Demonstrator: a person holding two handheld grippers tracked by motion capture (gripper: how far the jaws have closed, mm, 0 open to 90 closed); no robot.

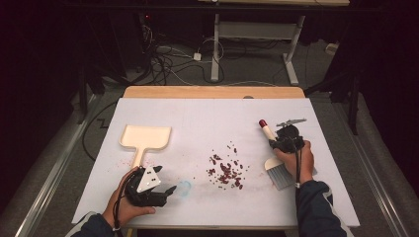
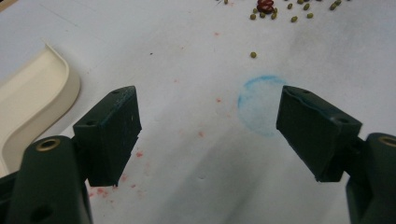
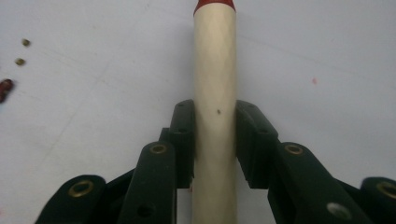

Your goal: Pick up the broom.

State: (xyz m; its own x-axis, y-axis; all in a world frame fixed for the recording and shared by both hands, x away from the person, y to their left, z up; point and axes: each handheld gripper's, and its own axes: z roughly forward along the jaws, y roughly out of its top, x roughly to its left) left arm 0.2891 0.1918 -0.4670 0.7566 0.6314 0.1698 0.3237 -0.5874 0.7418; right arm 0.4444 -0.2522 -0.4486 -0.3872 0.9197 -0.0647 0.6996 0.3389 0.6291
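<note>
High view: your right gripper (image 1: 281,143) is clamped on the brush (image 1: 273,155) at the right of the table (image 1: 207,113), bristles toward you, red-capped handle pointing away. Beans (image 1: 226,170) are scattered mid-table; the cream dustpan (image 1: 145,139) at left is empty. Your left gripper (image 1: 170,190) rests near the dustpan's handle.

Left gripper view: jaws spread wide, nothing between them; dustpan edge (image 2: 37,98) at left.

Right gripper view: pads pinch the round handle (image 3: 215,107) mid-shaft. Looks light, stiff and smooth, so it may roll or slip; keep your hold firm. Bristles will flex.
</note>
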